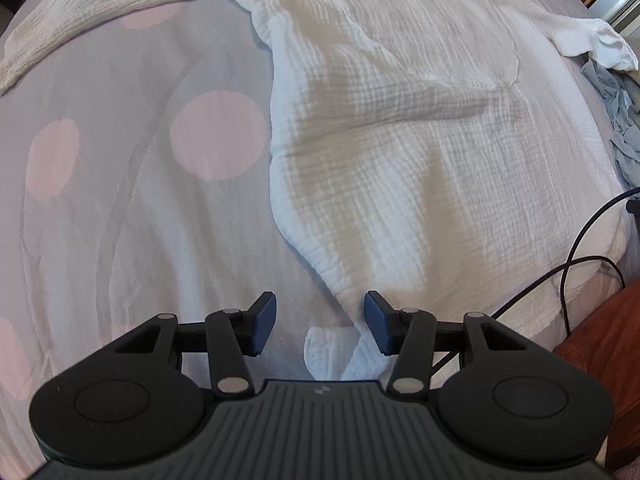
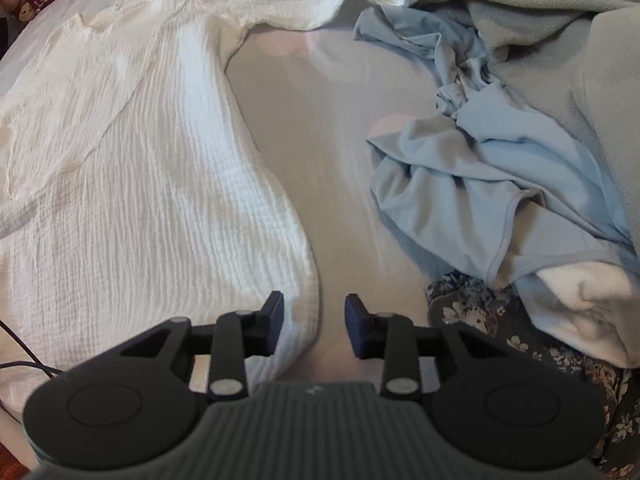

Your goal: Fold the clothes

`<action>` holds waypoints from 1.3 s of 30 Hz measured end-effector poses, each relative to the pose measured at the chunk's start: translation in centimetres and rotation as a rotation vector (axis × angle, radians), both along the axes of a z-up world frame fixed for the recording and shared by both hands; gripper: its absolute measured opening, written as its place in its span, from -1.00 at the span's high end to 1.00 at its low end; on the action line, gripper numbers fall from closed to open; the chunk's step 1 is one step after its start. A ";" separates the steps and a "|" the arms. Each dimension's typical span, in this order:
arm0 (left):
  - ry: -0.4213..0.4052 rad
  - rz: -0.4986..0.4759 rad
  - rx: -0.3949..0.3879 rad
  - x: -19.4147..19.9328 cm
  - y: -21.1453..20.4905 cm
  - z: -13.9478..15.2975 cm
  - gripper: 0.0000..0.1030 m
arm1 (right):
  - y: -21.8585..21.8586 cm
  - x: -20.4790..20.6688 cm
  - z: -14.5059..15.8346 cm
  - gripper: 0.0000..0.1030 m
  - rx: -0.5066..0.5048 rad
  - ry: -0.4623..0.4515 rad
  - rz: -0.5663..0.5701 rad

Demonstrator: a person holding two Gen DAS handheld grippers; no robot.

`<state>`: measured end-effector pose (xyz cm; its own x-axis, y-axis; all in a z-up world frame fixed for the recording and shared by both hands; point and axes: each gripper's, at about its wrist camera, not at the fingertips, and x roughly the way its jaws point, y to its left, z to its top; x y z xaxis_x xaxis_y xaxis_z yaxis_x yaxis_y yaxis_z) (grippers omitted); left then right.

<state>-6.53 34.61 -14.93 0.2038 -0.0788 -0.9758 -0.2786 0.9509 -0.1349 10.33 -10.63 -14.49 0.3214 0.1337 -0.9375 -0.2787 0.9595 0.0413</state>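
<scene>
White garment (image 1: 400,140), spread flat: both grippers (image 1: 320,322) (image 2: 314,326) hung apart, empty, over hem corners (pinch each corner squarely together).

The white garment (image 2: 132,160) runs off the left edge; the floral fabric (image 2: 520,344) lies partly under other clothes.

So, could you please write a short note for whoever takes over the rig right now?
Left claw: open, empty, over the white garment's bottom hem corner.
Right claw: open, empty, at the opposite hem edge of the same garment.
Garment lies spread flat on the dotted bedsheet, sleeves out.
Blue garment sits crumpled beside it, with other laundry.
Done: spreading only.
Left: every fold.
</scene>
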 end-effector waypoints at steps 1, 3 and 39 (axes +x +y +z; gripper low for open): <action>0.011 -0.011 -0.002 0.1 -0.2 -0.2 0.09 | -0.1 -0.1 0.2 0.29 0.005 -0.009 0.005; 0.020 -0.056 -0.016 0.2 -0.7 -0.4 0.10 | -0.1 -0.3 0.4 0.29 0.001 -0.019 0.011; 0.170 -0.118 0.068 -1.6 0.9 0.7 0.88 | 0.8 1.4 -3.3 0.03 0.079 0.313 0.062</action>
<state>-8.16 35.50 -14.27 0.0294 -0.0249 -0.9993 -0.1778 0.9836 -0.0298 11.75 -9.80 -17.79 0.0082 0.2204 -0.9754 -0.2982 0.9316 0.2080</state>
